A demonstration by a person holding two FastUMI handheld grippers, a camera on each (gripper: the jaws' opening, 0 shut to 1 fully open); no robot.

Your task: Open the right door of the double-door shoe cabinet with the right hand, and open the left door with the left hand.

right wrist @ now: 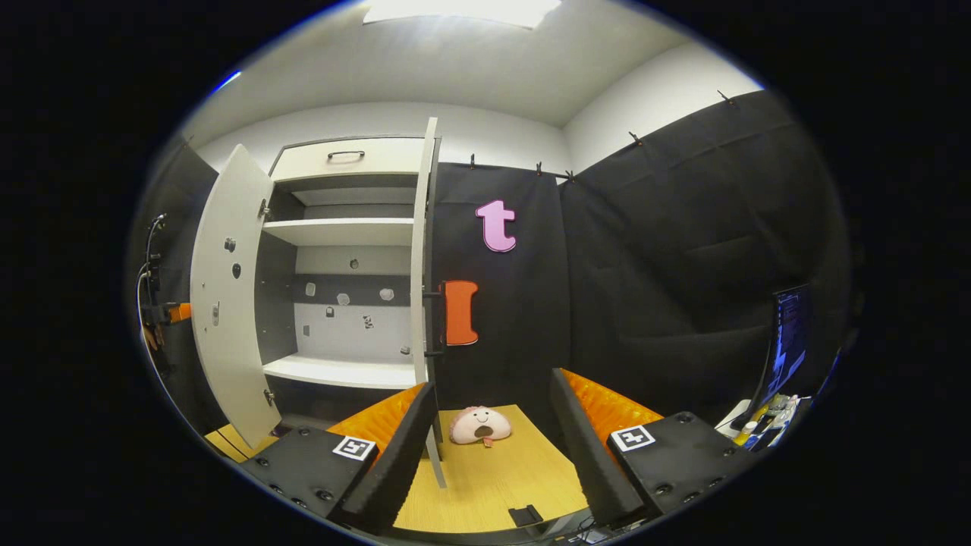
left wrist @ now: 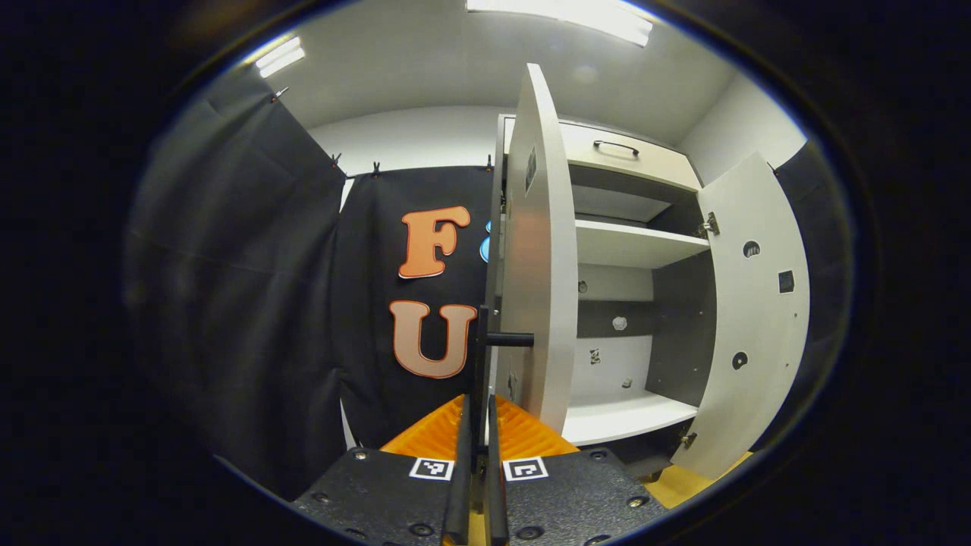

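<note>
Black fingers of the left claw [left wrist: 476,455] pinch the thin black handle [left wrist: 481,356] of the left door [left wrist: 535,250], which stands swung out, edge-on. Where the tips press is hard to see. Right claw [right wrist: 493,432] gapes wide, holding nothing, with the right door [right wrist: 422,250] just beyond its left finger. That door hides part of the cabinet [right wrist: 341,303].

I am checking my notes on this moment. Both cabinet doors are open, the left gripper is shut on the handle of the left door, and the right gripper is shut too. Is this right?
Not quite: the right gripper is open. The right gripper view shows its fingers spread wide, with nothing between them. The rest stands: the left door and the right door are both open, and the left gripper is shut on the left door's handle, as the left gripper view shows.
</note>
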